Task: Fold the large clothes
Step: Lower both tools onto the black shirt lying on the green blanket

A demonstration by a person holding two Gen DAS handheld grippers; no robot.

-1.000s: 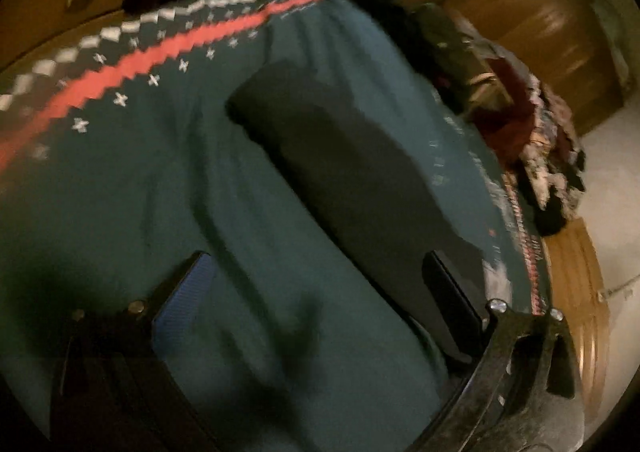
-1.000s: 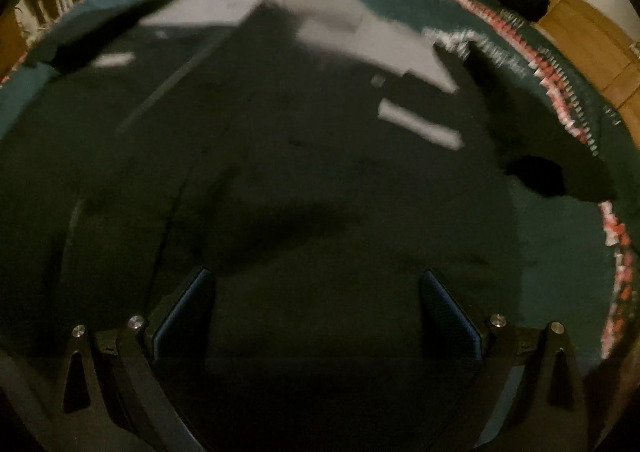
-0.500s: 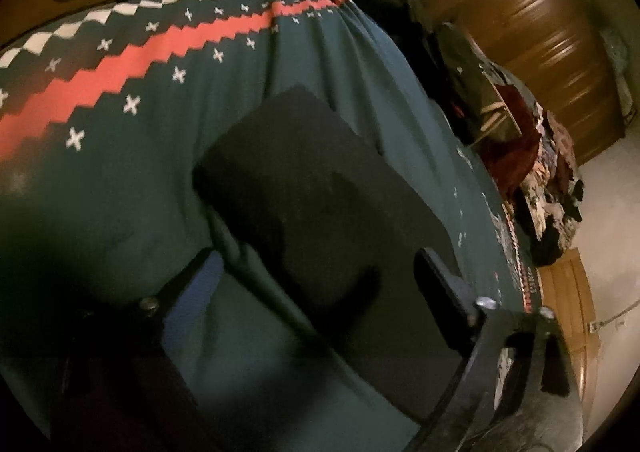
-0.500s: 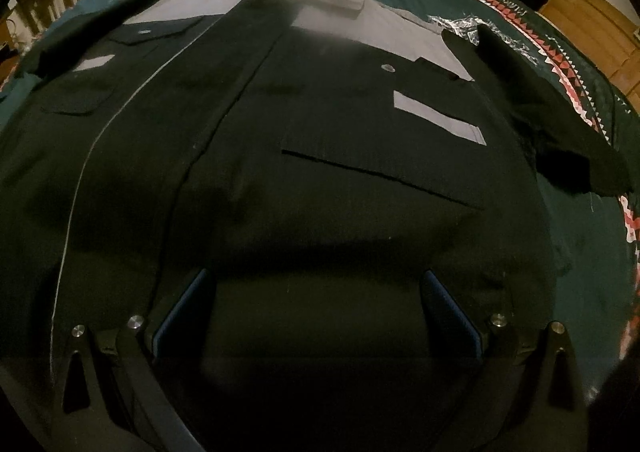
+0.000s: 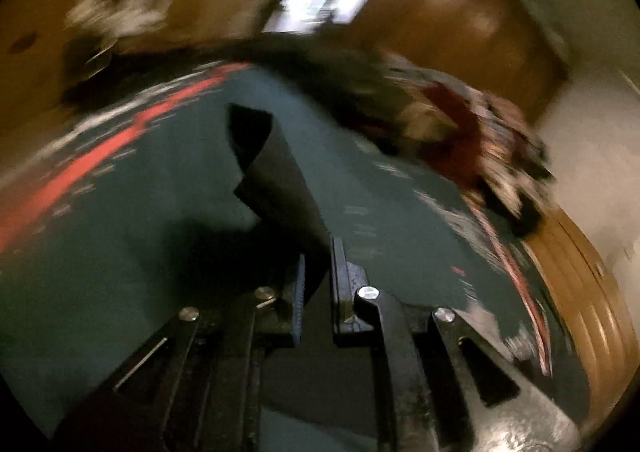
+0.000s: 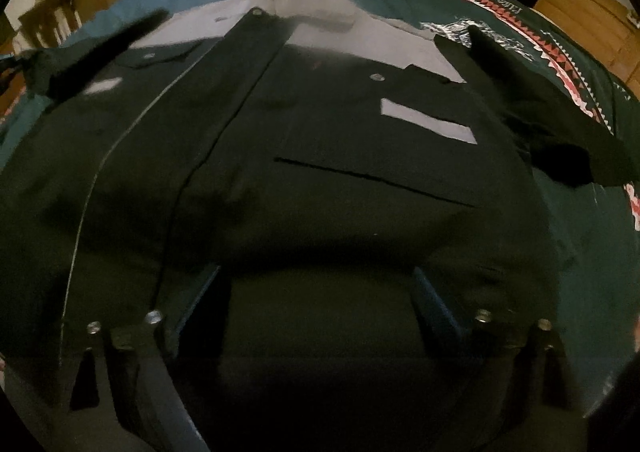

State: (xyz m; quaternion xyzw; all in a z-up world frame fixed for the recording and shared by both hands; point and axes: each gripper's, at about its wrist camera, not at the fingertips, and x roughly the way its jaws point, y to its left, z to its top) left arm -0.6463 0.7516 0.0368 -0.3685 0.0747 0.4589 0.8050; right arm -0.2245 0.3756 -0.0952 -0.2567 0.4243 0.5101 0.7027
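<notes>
A large black shirt (image 6: 320,156) with grey shoulder panels and grey patches lies spread front-up on a teal blanket (image 6: 592,252). My right gripper (image 6: 316,292) is open and hovers low over the shirt's lower part. The shirt's right sleeve (image 6: 552,124) lies out to the right. My left gripper (image 5: 318,272) is shut on the other black sleeve (image 5: 272,180) and holds it lifted off the blanket (image 5: 120,252). This lifted sleeve also shows at the left of the right wrist view (image 6: 100,44).
The teal blanket has a red and white patterned border (image 5: 80,164). A pile of clothes (image 5: 480,132) lies at the far side. Wooden furniture (image 5: 460,24) stands behind it and a wooden bed frame (image 5: 580,292) runs along the right.
My left gripper has closed on the black sleeve and lifted it off the blanket. My right gripper stays open over the shirt, nearly still.
</notes>
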